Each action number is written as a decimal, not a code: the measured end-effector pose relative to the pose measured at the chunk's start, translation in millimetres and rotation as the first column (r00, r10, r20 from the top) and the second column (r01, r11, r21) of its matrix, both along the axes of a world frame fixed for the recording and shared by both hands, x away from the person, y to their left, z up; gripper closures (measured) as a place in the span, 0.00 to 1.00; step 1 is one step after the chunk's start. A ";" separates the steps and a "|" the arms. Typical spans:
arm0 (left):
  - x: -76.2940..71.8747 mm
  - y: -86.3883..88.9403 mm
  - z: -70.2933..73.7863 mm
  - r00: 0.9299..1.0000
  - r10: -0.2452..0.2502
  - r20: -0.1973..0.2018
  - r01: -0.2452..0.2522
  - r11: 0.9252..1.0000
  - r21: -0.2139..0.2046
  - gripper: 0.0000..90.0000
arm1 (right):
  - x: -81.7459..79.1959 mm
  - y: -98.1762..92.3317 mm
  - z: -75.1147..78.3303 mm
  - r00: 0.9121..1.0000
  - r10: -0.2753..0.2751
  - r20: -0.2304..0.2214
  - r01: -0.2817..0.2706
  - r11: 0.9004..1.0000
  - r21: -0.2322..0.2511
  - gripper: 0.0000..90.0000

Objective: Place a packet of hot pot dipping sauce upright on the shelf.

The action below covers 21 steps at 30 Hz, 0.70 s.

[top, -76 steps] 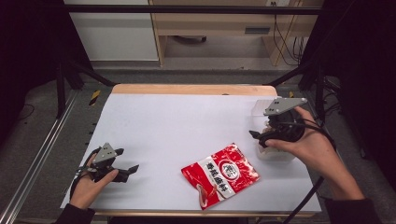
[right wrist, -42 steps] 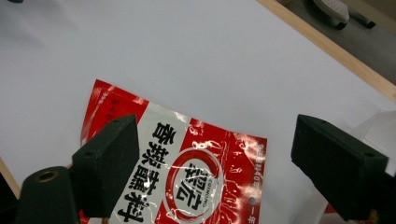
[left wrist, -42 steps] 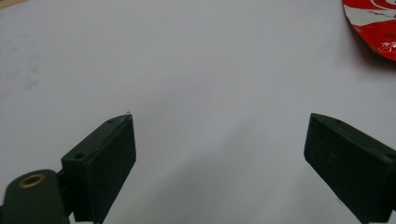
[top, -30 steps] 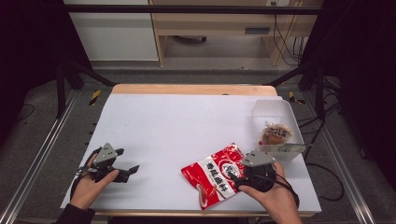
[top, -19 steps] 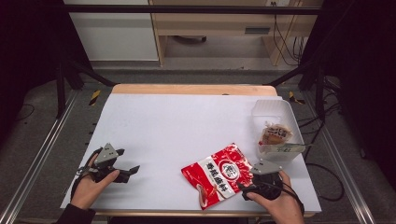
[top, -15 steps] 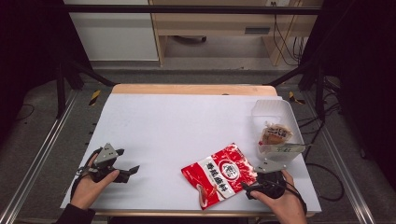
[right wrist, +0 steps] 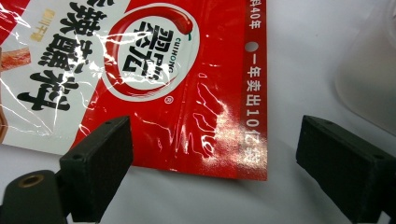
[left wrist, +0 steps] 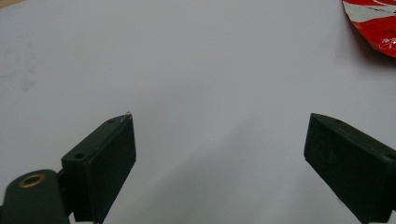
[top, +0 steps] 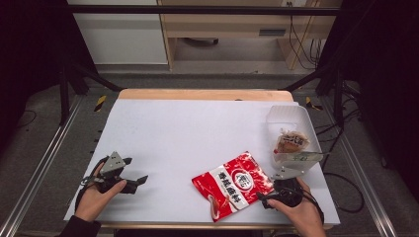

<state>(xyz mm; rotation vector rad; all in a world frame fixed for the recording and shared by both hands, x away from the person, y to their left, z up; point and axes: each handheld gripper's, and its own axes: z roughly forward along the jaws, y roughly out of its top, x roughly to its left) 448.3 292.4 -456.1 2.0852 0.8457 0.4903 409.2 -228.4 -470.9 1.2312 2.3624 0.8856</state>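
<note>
A red snack packet (top: 232, 185) with white print lies flat near the table's front edge. My right gripper (top: 263, 198) sits just right of it, low over the table, jaws open and pointing left at the packet's right end. In the right gripper view the packet (right wrist: 163, 84) has its near edge and corner between the open fingers (right wrist: 100, 163), with nothing held. My left gripper (top: 136, 171) rests at the front left, open, over bare white table (left wrist: 210, 70); the packet's corner (left wrist: 373, 28) lies far off.
A clear plastic tub (top: 289, 116) stands at the right edge of the table, holding a small wrapped snack (top: 291, 142). Its wall (right wrist: 369, 79) is close to my right gripper. The wooden far edge (top: 197, 94) borders the white table top.
My right gripper has come from the tub at the back right down to the front edge beside the red packet, then drawn slightly back. The left gripper has stayed still.
</note>
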 end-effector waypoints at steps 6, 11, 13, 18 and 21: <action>0.0 -0.4 0.2 1.000 -0.004 0.000 0.004 1.000 0.001 0.10 | 1.4 4.8 -1.3 1.000 0.021 -0.021 -0.020 1.000 0.006 0.16; 0.1 -0.3 0.0 1.000 -0.004 -0.001 0.004 1.000 0.001 0.10 | -0.4 7.9 -0.2 0.999 0.037 -0.027 -0.036 0.999 0.007 0.18; 0.2 -0.1 0.0 1.000 -0.003 -0.001 0.003 1.000 0.001 0.10 | -1.1 8.3 0.8 0.999 0.040 -0.023 -0.040 0.999 0.008 0.18; 0.3 -0.2 0.1 1.000 -0.004 0.000 0.004 1.000 0.002 0.10 | -3.4 9.0 6.2 0.999 0.034 -0.005 -0.033 0.999 0.027 0.23; 0.6 -0.6 -0.1 1.000 -0.008 -0.004 0.008 1.000 0.005 0.10 | -7.2 11.2 13.1 0.999 0.041 0.019 -0.041 0.999 0.027 0.28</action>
